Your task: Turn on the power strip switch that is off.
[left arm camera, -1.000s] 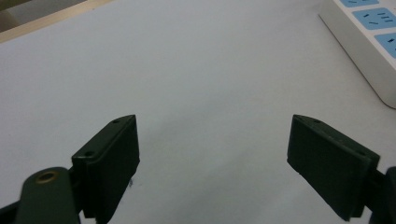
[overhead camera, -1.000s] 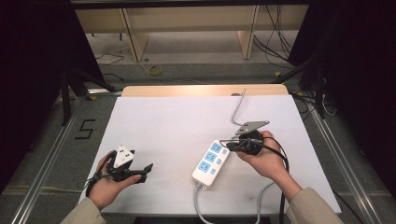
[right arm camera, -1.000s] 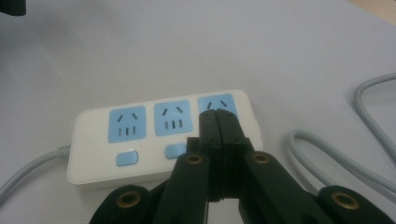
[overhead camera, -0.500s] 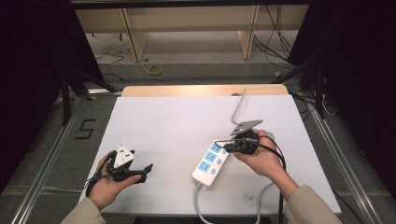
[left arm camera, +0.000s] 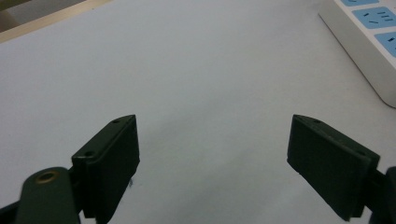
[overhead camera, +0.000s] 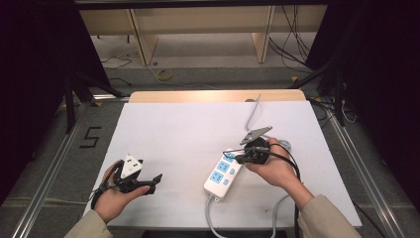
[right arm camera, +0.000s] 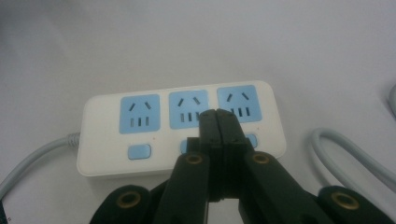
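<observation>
Power strip lies at five o'clock on the table; right gripper, jaws clenched empty, hovers over its switches — a slip could nudge it; left gripper gapes idle

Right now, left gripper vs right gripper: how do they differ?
Left gripper has its jaws spread wide; right gripper has them shut flat together, nothing between. Left sits over bare white table, apart from the power strip; right hangs over the strip's blue sockets and switches. Both have black jaws and are hand-held.
</observation>
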`<state>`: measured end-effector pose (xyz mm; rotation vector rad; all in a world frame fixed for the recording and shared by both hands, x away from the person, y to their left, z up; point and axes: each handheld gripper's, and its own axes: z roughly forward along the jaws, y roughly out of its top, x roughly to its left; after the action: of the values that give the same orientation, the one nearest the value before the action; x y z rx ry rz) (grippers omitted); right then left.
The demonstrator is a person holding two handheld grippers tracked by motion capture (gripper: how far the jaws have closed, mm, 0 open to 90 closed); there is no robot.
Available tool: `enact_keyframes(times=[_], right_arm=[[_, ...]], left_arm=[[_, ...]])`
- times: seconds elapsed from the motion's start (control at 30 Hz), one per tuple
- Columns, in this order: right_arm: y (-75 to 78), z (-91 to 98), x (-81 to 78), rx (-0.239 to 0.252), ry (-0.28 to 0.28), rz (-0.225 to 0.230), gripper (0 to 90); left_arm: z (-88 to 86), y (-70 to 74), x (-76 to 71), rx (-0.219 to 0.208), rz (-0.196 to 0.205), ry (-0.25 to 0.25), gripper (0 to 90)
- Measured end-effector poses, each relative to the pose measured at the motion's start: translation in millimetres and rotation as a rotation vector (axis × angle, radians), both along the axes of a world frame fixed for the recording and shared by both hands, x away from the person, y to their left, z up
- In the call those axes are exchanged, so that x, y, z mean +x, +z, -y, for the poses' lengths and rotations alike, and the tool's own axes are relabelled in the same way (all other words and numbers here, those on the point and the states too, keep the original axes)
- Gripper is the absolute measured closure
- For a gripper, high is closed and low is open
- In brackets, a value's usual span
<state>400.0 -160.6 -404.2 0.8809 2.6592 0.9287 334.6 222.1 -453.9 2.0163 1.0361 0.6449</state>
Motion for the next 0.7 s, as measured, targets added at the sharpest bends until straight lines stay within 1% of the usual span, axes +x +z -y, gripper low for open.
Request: enact_keyframes(times=[0.2,0.4,0.47,0.57,0.7], right_arm=[[-0.6,-3.8,1.4,-0.011,0.011,-0.012,90.0],[-1.6,-8.3,2.6,-0.036,0.018,-0.033,90.0],[-2.6,-9.2,3.2,-0.041,0.024,-0.033,90.0],[-3.3,-10.5,3.5,-0.048,0.022,-0.048,90.0],[-4.0,-11.9,4.5,-0.058,0.027,-0.049,90.0]], left_arm=[[0.0,0.2,0.0,0.003,-0.002,-0.003,16.5],[0.1,0.1,0.0,0.002,-0.002,-0.003,16.5],[0.1,0.1,0.0,0.002,-0.002,-0.003,16.5],[0.2,0.0,0.1,-0.001,-0.002,-0.002,16.5],[0.5,0.0,0.1,0.001,-0.002,-0.003,16.5]])
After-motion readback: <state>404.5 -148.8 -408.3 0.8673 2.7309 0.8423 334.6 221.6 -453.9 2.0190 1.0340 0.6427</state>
